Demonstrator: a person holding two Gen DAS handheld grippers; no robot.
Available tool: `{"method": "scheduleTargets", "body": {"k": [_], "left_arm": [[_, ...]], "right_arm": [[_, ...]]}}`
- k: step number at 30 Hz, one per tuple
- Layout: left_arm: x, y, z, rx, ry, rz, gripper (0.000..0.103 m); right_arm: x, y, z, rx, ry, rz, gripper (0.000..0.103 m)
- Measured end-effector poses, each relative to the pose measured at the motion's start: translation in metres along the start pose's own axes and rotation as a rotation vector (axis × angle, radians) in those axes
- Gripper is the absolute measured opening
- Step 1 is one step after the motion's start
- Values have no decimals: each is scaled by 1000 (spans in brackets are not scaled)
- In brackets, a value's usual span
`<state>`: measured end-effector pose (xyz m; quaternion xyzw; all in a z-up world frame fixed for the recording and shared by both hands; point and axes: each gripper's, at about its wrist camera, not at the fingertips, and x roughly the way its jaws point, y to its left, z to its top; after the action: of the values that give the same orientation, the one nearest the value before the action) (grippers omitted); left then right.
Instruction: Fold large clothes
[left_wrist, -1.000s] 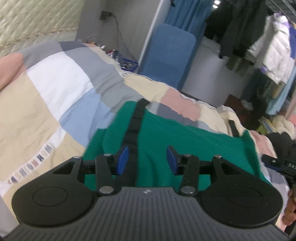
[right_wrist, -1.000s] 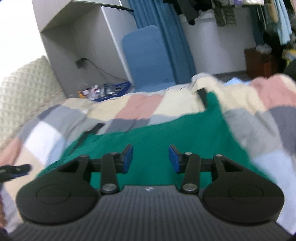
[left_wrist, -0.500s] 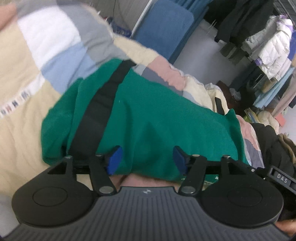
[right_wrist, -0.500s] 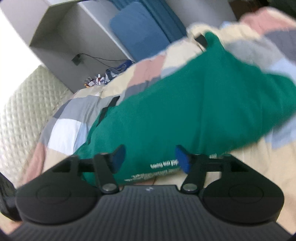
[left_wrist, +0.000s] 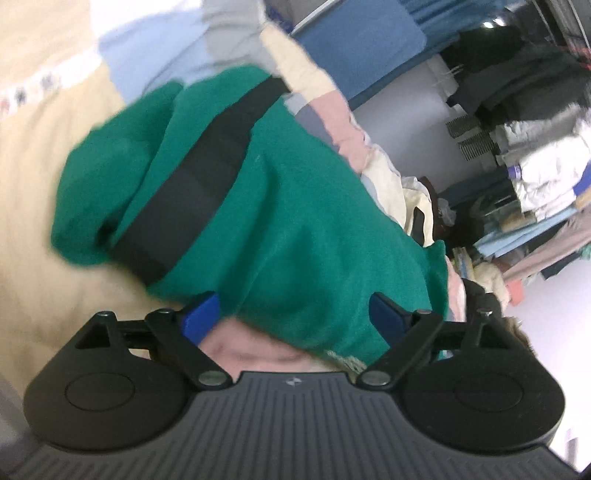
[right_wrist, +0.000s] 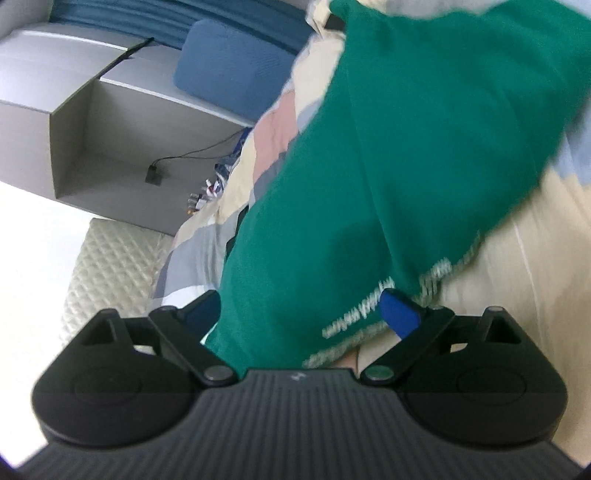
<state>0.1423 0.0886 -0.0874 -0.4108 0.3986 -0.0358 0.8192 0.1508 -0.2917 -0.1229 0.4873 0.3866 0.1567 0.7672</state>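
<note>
A green garment (left_wrist: 288, 206) is seen spread on a patchwork quilt (left_wrist: 55, 122), with both grippers held at its near edge.

The left gripper (left_wrist: 293, 314) is shown with its blue-padded fingers (left_wrist: 201, 314) spread wide, the garment's hem lying between and just beyond them; nothing is pinched. A black stripe (left_wrist: 199, 192) is seen running along the garment's bunched left side. The right gripper (right_wrist: 303, 310) is likewise held with fingers (right_wrist: 400, 312) spread apart, the garment (right_wrist: 388, 166) lying between them, with white lettering (right_wrist: 365, 306) visible by the right finger. Whether the cloth is touched by the pads cannot be told through the blur. A blue chair (right_wrist: 229, 66) and grey shelving (right_wrist: 110, 122) are seen beyond the bed, and hung clothes (left_wrist: 535, 155) at the right of the left view.
</note>
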Motion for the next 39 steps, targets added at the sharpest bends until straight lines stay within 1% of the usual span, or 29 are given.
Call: {"method": "scheduleTargets", "body": {"k": [3, 5, 7, 9, 11, 14, 17, 19, 21, 24, 27, 30, 32, 33, 35, 36, 38, 39], "left_arm": [[2, 7, -3, -38, 19, -10, 91], [8, 13, -5, -73, 39, 1, 91], [19, 22, -5, -131, 64, -10, 91], [32, 34, -3, -208, 100, -48, 91], [43, 43, -1, -268, 116, -68, 91], [49, 52, 2, -337, 82, -87, 91], [56, 57, 9, -388, 37, -132, 91], [57, 57, 14, -382, 2, -158, 91], [57, 52, 18, -355, -28, -188, 91], [52, 41, 21, -296, -64, -253, 91], [48, 31, 24, -259, -94, -300, 91], [49, 29, 27, -239, -98, -323, 91], [45, 34, 28, -252, -101, -345, 91], [44, 35, 29, -258, -102, -354, 91], [44, 38, 31, -268, -104, -365, 91], [44, 38, 31, -273, -103, -366, 91], [40, 39, 26, -272, -104, -362, 91], [40, 40, 25, -269, -102, -353, 91]], "right_arm": [[6, -19, -13, 114, 80, 11, 94], [11, -29, -16, 127, 94, -14, 94], [13, -37, -12, 134, 58, -11, 94], [11, -45, -4, 172, 8, 19, 94], [7, -48, 4, 212, -46, 47, 94], [1, -54, 11, 270, -87, 72, 94], [2, -60, 12, 318, -86, 92, 94], [7, -62, 12, 340, -82, 92, 94], [11, -61, 12, 343, -67, 107, 96], [6, -51, 8, 286, -53, 141, 96], [5, -42, 1, 219, -45, 132, 96], [7, -42, -4, 209, -18, 110, 96], [12, -46, 2, 239, 6, 98, 95], [14, -50, 9, 283, 4, 81, 93], [2, -59, 17, 363, -56, 71, 93], [-5, -63, 20, 394, -79, 86, 93], [-19, -69, 25, 443, -96, 119, 93], [-24, -70, 25, 451, -106, 117, 93]]}}
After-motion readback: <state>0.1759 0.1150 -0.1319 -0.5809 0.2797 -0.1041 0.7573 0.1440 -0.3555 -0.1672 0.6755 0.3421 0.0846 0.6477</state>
